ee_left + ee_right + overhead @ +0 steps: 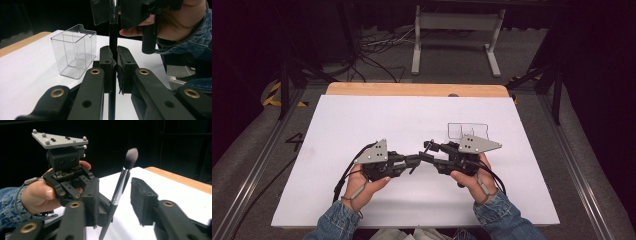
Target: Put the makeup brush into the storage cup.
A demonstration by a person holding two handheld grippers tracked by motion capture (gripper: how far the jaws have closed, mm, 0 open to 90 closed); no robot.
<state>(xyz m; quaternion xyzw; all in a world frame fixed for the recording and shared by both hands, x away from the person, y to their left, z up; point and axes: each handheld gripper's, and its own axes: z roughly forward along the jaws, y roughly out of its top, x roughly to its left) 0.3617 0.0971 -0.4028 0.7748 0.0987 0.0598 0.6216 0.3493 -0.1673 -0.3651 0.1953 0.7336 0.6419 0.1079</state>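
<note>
left gripper view: left tongs [116,63] clamped shut on thin black brush [113,45] handle, brush upright above white tabletop [30,70]; clear plastic holder [75,51] behind, empty compartments visible. right gripper view: bristle tip showing, right tongs [120,200] part open around handle, far pad clear. high view: brush hard to make out between tongs.

Brush [120,187] upright between both grippers — clear box [468,131] behind, on the table [362,120].
</note>
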